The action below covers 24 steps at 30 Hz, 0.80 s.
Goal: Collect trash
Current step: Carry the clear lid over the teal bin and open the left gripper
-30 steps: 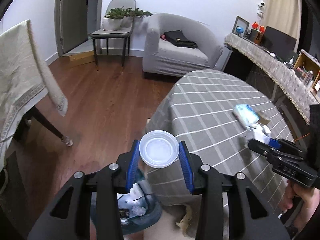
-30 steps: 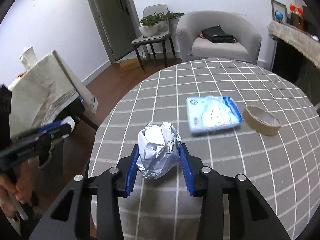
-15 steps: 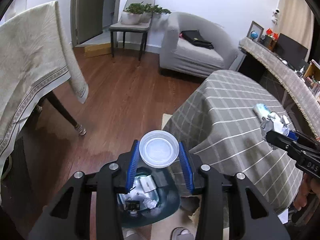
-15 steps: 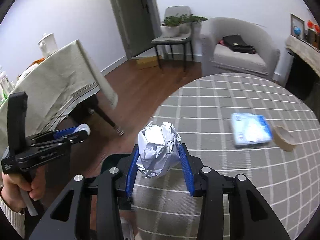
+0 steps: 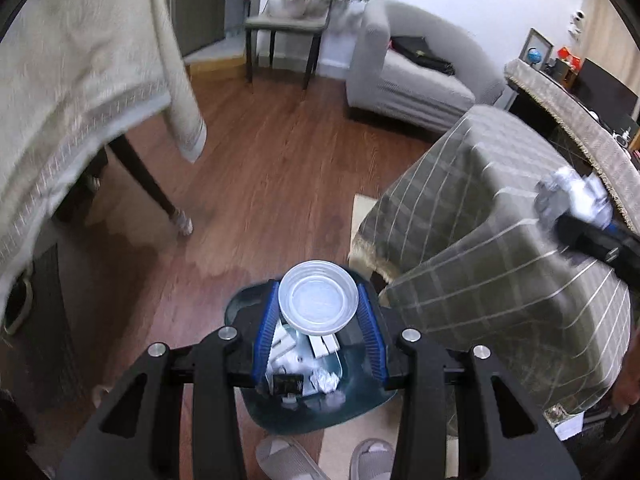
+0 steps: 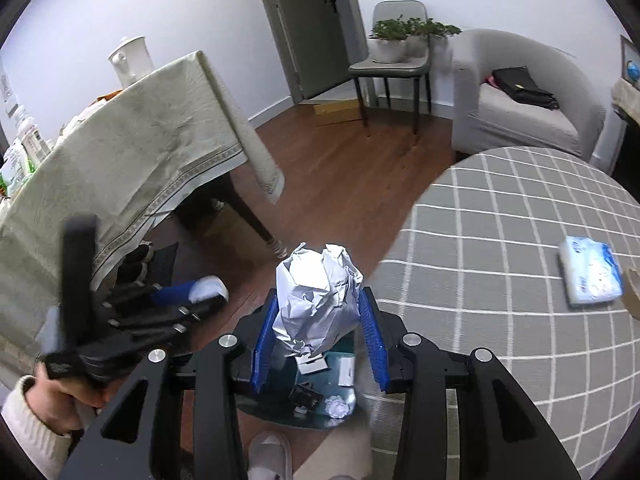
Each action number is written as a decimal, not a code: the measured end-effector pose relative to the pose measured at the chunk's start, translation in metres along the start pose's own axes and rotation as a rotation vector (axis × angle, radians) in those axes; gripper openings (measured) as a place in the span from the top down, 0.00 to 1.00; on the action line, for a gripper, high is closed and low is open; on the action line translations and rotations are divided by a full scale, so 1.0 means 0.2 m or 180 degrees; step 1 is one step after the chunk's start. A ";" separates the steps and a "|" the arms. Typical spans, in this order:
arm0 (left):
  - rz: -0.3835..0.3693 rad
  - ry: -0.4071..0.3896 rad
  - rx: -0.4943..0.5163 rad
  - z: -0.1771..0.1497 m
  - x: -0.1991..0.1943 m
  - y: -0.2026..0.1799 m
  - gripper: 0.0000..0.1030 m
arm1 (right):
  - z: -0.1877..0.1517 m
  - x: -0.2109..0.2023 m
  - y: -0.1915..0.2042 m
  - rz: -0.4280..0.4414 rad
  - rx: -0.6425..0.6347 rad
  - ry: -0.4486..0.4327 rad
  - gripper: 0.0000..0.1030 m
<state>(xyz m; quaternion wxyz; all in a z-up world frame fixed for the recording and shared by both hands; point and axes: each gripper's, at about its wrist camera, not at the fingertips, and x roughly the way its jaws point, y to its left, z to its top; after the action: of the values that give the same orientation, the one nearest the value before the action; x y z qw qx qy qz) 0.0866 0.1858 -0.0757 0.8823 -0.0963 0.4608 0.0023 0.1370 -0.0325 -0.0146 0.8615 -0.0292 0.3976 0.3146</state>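
Both tools are carrying something: my left tool (image 5: 318, 328) is pinching a clear round plastic lid (image 5: 318, 298) by its rim between the blue pads, and my right tool (image 6: 318, 334) is squeezing a crumpled ball of white paper (image 6: 318, 296) from both sides. I am holding each piece clear of the tabletop so it can drop freely. Directly beneath both, a dark teal plastic trash bin (image 5: 360, 404) is standing on the wooden floor (image 5: 260, 184) by my grey slippers (image 5: 280, 458), already holding scraps of paper and packaging, so I judge releasing to be the next step. Farther off, on the round tabletop with the grey checked cloth (image 6: 500, 240), a blue-and-white tissue pack (image 6: 590, 274) is lying near the far edge.
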 end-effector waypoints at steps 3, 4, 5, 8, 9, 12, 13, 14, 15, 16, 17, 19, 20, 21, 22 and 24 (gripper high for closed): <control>0.0040 0.0172 -0.0033 -0.05 0.10 0.06 0.59 | 0.00 0.05 0.04 0.0031 -0.0050 0.0054 0.61; 0.0093 0.0221 0.0003 -0.07 0.13 0.07 0.59 | -0.01 0.07 0.05 0.0041 -0.0069 0.0069 0.61; 0.0128 0.0264 0.0036 -0.08 0.15 0.07 0.59 | -0.02 0.09 0.06 0.0048 -0.0079 0.0086 0.61; 0.0146 0.0344 0.0028 -0.12 0.19 0.10 0.59 | -0.01 0.17 0.12 0.0105 -0.0126 0.0175 0.61; 0.0164 0.0380 0.0044 -0.14 0.21 0.11 0.59 | -0.01 0.19 0.15 0.0134 -0.0168 0.0186 0.61; 0.0168 0.0469 0.0067 -0.20 0.26 0.13 0.59 | -0.01 0.25 0.21 0.0183 -0.0258 0.0247 0.61; 0.0168 0.0526 0.0061 -0.22 0.28 0.14 0.59 | -0.01 0.27 0.23 0.0197 -0.0268 0.0279 0.61; 0.0167 0.0587 0.0043 -0.25 0.31 0.16 0.59 | -0.01 0.29 0.24 0.0203 -0.0281 0.0308 0.61; 0.0161 0.0634 0.0026 -0.26 0.33 0.18 0.59 | -0.01 0.31 0.25 0.0196 -0.0298 0.0345 0.61; 0.0156 0.0714 0.0008 -0.29 0.36 0.19 0.59 | -0.01 0.32 0.26 0.0204 -0.0311 0.0369 0.61; 0.0168 0.0795 0.0015 -0.31 0.39 0.21 0.59 | -0.01 0.34 0.27 0.0211 -0.0318 0.0385 0.61; 0.0230 0.0894 0.0097 -0.36 0.43 0.21 0.59 | -0.02 0.36 0.29 0.0213 -0.0330 0.0428 0.61; 0.0238 0.0922 0.0119 -0.37 0.44 0.21 0.59 | -0.02 0.38 0.29 0.0214 -0.0331 0.0448 0.61; 0.0230 0.0955 0.0128 -0.38 0.45 0.21 0.59 | -0.03 0.40 0.29 0.0207 -0.0327 0.0495 0.61; 0.0203 0.0990 0.0128 -0.40 0.46 0.21 0.59 | -0.03 0.41 0.28 0.0202 -0.0323 0.0533 0.61; 0.0174 0.1012 0.0129 -0.41 0.47 0.22 0.52 | -0.04 0.44 0.29 0.0200 -0.0324 0.0603 0.61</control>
<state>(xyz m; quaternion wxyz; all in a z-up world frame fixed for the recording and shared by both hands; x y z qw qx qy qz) 0.0703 0.2069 -0.2048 0.7996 -0.0651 0.5970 0.0017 0.1416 0.0571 -0.0716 0.8071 -0.0902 0.4615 0.3570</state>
